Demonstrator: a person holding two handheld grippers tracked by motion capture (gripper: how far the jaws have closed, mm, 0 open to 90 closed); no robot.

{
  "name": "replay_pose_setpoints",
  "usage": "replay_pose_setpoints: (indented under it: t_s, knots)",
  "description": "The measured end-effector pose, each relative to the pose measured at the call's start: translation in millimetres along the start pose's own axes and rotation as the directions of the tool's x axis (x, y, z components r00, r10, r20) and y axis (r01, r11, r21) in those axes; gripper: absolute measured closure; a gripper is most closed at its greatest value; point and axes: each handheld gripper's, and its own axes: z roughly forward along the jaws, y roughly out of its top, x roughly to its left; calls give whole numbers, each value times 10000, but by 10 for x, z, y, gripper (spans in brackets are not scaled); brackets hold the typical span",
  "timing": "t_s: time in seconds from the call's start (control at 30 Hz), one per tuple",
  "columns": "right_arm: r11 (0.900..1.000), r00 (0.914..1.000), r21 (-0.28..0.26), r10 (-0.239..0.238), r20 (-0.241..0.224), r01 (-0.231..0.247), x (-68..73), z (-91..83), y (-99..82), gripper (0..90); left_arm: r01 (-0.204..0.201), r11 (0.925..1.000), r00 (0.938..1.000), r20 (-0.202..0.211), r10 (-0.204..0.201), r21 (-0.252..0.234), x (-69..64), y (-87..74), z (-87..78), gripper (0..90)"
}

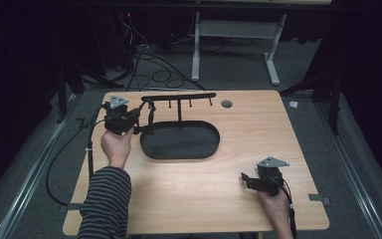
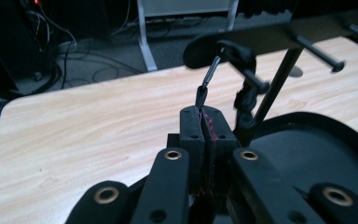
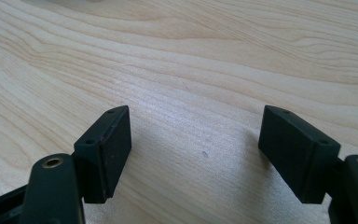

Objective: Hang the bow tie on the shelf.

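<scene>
Wooden worktop (image 1: pixel 194 199) grain runs under the right claw (image 1: pixel 246 179), which rests near the front right edge with its jaws spread wide and nothing between them, well apart from the work. Farther back on the left, the left claw (image 2: pixel 206 126) is clenched on the lower end of a thin dark strap (image 2: pixel 209 77), a sliver of red showing between its pads. The strap rises taut to a loop hooked over the end peg (image 2: pixel 254 79) of a black hanger stand (image 1: pixel 179 97), whose oval tray (image 1: pixel 179 142) sits on the worktop just beside the gripping hand. The step in hand appears to be settling or lifting that loop on its peg. Doing it well likely means keeping the strap pinched firmly and moving it along the peg's axis rather than dragging sideways, which could tip the light stand. The idle right claw could steady the tray if the stand shifts.
</scene>
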Motion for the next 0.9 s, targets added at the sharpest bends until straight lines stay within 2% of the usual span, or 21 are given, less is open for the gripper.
replay_pose_setpoints:
  t_s: [0.23,0.3,0.5,0.53,0.7,0.9]
  knots:
    - [10000,10000,10,-10,12,10,1,-1,0,267,103,9994,9999,123,-107,315,14,-56,31,840]
    - [10000,10000,9,-11,14,11,1,-1,0,266,30,9992,9999,149,-36,395,13,-75,28,817]
    - [10000,10000,11,-15,10,15,1,-1,0,266,142,9986,9994,321,-158,513,20,-130,7,746]
    - [10000,10000,11,-15,9,14,1,-1,0,266,37,9983,9996,289,-54,583,14,-138,-3,737]
    - [10000,10000,11,-14,15,14,1,0,1,266,-124,9982,9993,359,103,585,18,-130,-54,703]
    - [10000,10000,10,-19,16,19,1,0,1,267,16,9986,9985,538,-44,521,53,-149,-134,647]
